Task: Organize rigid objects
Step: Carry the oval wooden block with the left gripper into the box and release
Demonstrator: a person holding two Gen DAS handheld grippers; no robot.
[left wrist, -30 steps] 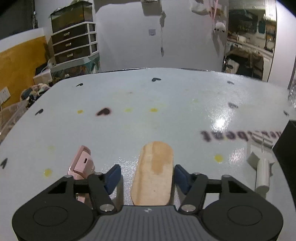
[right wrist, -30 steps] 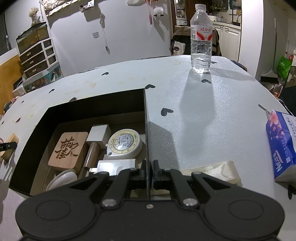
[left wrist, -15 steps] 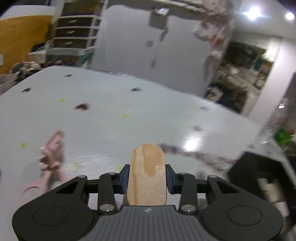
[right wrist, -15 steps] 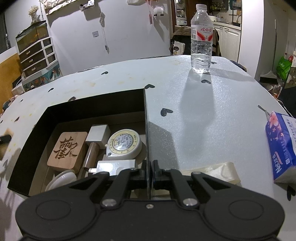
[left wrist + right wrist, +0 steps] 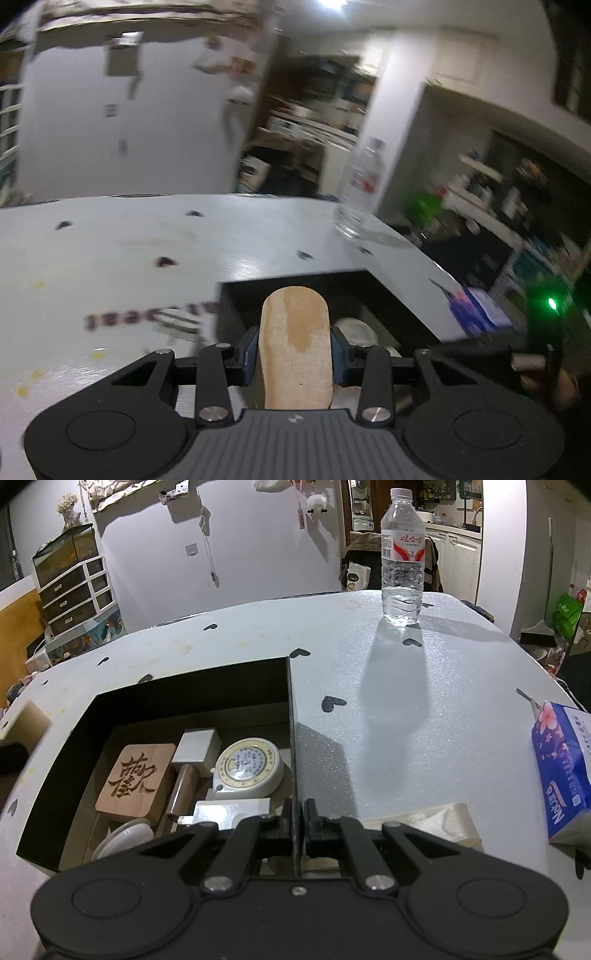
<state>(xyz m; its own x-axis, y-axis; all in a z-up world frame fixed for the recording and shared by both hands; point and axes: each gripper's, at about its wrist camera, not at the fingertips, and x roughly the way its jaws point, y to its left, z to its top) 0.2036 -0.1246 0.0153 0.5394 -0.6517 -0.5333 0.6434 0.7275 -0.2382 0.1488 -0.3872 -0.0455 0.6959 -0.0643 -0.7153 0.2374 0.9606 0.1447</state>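
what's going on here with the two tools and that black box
A person is tidying small items into an open black box on the white table. The left tool grips a flat rounded wooden piece and holds it above the box. The right tool is clamped on the box's thin right wall. Inside already lie a carved wooden square block, a round cream tape measure and some white pieces.

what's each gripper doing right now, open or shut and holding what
Left gripper: shut on the wooden piece.
Right gripper: shut on the black box's thin upright wall.
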